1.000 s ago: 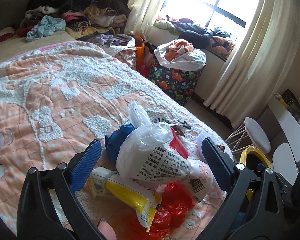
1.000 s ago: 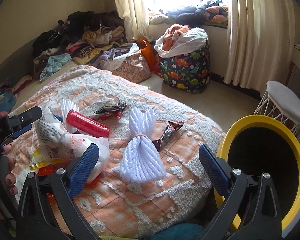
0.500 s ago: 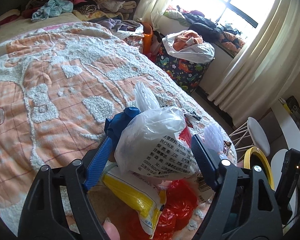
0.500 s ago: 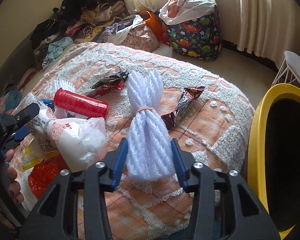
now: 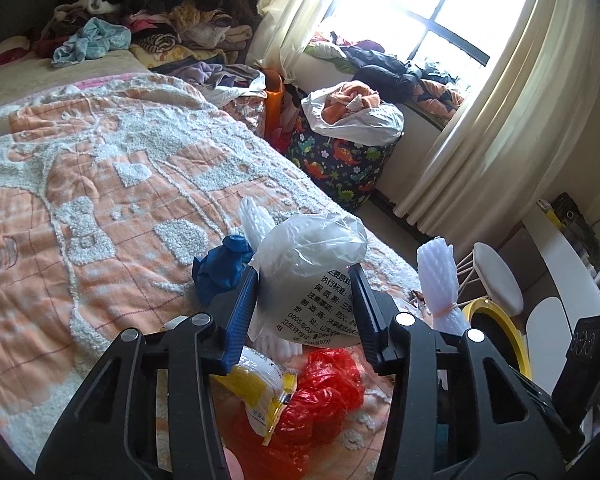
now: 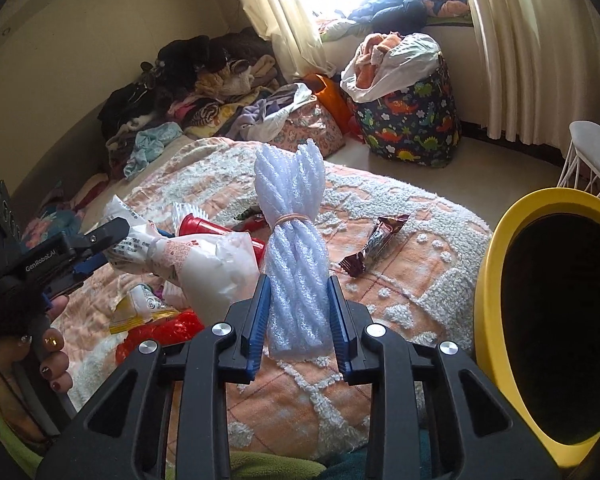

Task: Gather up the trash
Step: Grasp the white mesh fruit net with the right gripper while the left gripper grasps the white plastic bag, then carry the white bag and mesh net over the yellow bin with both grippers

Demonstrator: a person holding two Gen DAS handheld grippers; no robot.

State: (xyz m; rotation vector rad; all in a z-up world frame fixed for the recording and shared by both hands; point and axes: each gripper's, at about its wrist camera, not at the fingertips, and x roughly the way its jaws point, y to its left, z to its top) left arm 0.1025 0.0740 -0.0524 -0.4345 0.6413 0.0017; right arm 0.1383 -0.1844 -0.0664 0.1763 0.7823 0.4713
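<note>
My left gripper (image 5: 303, 276) has its jaws closing, and its blue pads press on a white printed plastic bag (image 5: 312, 252) just above the orange bedspread (image 5: 100, 184). Under it lie a yellow-white packet (image 5: 260, 380), a red plastic bag (image 5: 324, 384) and a blue crumpled piece (image 5: 220, 268). My right gripper (image 6: 298, 282) is closing too, pads pressing a white foam-net bundle (image 6: 292, 216) that stands upright, tied with a rubber band. A red tube (image 6: 204, 226) and a brown snack wrapper (image 6: 374, 244) lie on the bed. The yellow-rimmed bin (image 6: 496, 280) stands at the right.
A dinosaur-print laundry basket (image 6: 412, 128) full of clothes stands on the floor by the curtains (image 6: 532, 48). A white wire stool (image 6: 592, 148) is beyond the bin. Piled clothes (image 6: 188, 92) cover the far end of the bed.
Both grippers' jaws went from wide open to closed, the left on the plastic bag, the right on the foam bundle. The bundle now stands upright off the bedspread.
</note>
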